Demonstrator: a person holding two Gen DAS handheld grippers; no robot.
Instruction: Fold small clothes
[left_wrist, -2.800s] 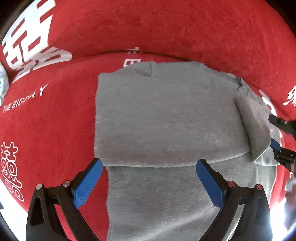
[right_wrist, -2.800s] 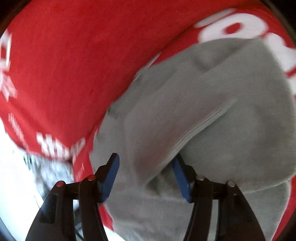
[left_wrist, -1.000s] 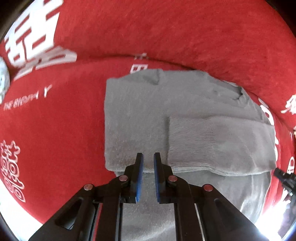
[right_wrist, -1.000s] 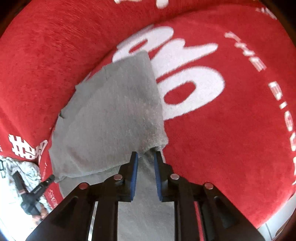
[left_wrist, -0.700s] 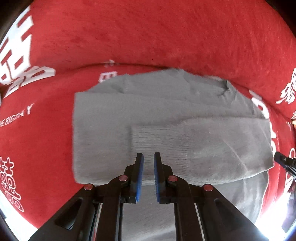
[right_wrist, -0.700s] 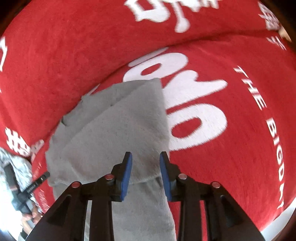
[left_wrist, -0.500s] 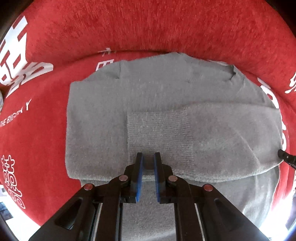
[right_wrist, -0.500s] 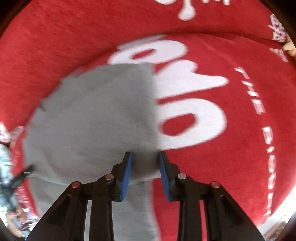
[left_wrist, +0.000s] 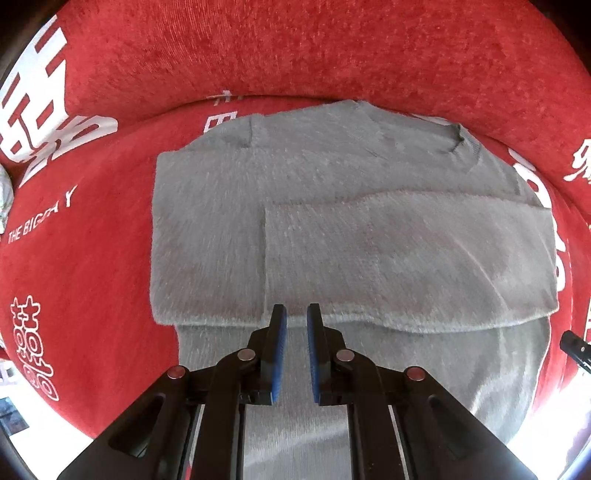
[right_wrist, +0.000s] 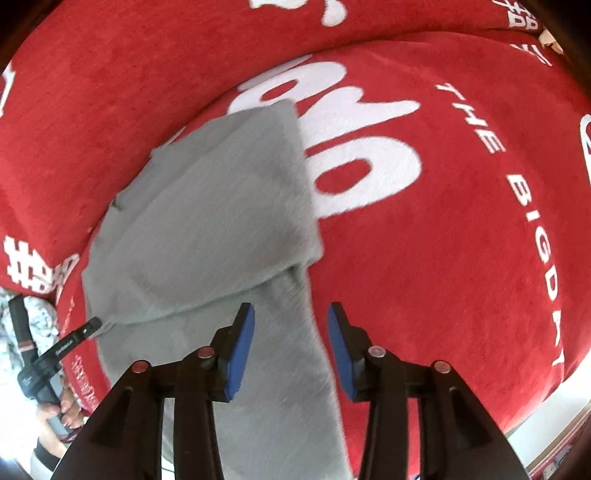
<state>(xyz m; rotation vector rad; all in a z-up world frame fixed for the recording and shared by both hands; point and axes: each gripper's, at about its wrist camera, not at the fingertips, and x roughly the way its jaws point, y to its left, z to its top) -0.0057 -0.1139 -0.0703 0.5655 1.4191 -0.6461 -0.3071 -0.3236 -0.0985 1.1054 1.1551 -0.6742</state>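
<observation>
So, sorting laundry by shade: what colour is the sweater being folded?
Plain light grey sweater, no pattern; clearest in the left wrist view.

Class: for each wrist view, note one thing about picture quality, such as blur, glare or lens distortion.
Left wrist view: the fisheye bends the red cloth into an arc; white glare burns out the lower corners; the sweater is slightly streaked. Right wrist view: motion blur smears the sweater, while the right gripper stays sharp; glare whitens the lower left.
</observation>
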